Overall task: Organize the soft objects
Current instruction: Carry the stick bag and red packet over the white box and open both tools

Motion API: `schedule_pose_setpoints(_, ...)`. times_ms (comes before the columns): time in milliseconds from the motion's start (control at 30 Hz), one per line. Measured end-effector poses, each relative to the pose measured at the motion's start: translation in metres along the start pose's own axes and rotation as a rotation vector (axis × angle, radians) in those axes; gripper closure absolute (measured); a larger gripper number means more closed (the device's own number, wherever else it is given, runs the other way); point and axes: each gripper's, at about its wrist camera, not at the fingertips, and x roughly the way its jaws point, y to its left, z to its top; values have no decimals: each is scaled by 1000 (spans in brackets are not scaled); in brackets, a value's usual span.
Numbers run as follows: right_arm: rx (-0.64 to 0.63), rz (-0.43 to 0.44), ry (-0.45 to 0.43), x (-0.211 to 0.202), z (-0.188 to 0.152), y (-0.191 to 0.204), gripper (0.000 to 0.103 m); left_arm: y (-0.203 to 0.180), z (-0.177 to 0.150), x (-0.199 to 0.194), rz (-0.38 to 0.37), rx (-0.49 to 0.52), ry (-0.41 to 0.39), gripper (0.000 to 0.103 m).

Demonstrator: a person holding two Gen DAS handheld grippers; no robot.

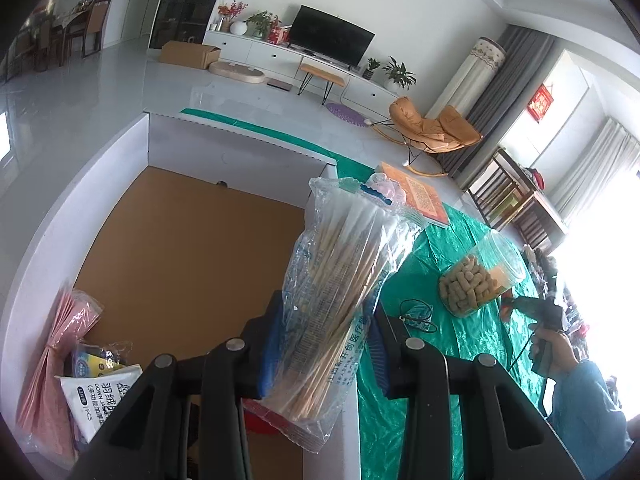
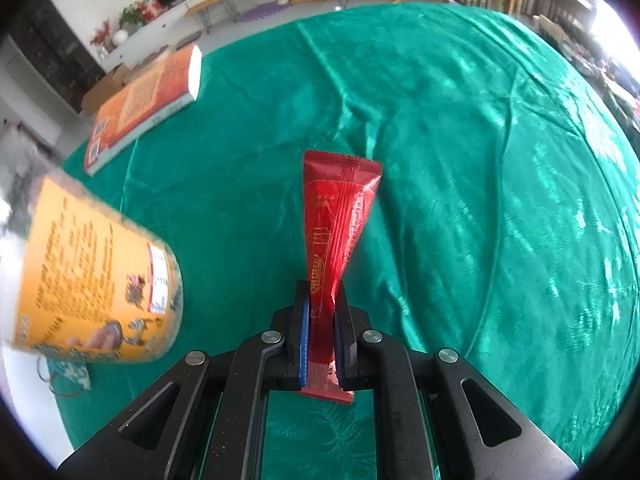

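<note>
The left gripper (image 1: 326,334) is clamping a crinkly clear plastic bag of long wooden-stemmed cotton swabs (image 1: 340,280), holding it above the open white-walled cardboard box (image 1: 192,240), whose brown floor is showing beneath. Lying in the box's near corner are a pleated pink plastic bundle (image 1: 52,364) and a white printed soft pack (image 1: 96,396). Beside the box, on the wrinkled shiny green tablecloth (image 2: 460,160), are sitting an orange paperback book (image 2: 148,100), a clear plastic jar of peanuts with an orange label (image 1: 476,280) (blurred in the right wrist view) and a thin black cable (image 1: 416,314). The right gripper (image 2: 320,332) is pinching a slim glossy red foil sachet (image 2: 336,220) above the cloth, jaws pressed together on it.
</note>
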Motion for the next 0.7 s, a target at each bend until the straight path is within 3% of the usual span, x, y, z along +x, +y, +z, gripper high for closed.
schedule_pose_setpoints(133, -57, 28, -167, -82, 8, 29, 93, 18, 0, -13, 46, -3, 0, 65)
schedule_pose_setpoints(267, -245, 152, -238, -161, -11, 113, 93, 47, -10, -23, 138, -9, 27, 65)
schedule_pose_setpoints(367, -378, 375, -200, -193, -55, 204, 92, 69, -24, -27, 228, -19, 47, 65)
schedule_pose_setpoints(467, -470, 605, -104, -202, -114, 291, 92, 92, -34, -31, 265, -76, 61, 62)
schedule_pose_setpoints(500, -498, 676, -69, -202, -135, 318, 90, 99, -36, -31, 269, -99, 72, 54)
schedule_pose_setpoints(533, -516, 755, -23, -200, -159, 346, 87, 104, -37, -32, 273, -120, 74, 34)
schedule_pose_setpoints(567, -518, 813, 20, -196, -177, 363, 73, 108, -39, -35, 283, -142, 62, 22)
schedule_pose_setpoints(600, -519, 840, 57, -190, -190, 376, 33, 109, -41, -41, 290, -154, 32, 9)
schedule_pose_setpoints(633, -517, 844, 77, -184, -205, 385, 23, 109, -43, -49, 294, -160, -11, 8)
schedule_pose_setpoints(700, -523, 815, 34, -176, -226, 381, 24, 105, -45, -60, 312, -146, -61, 8)
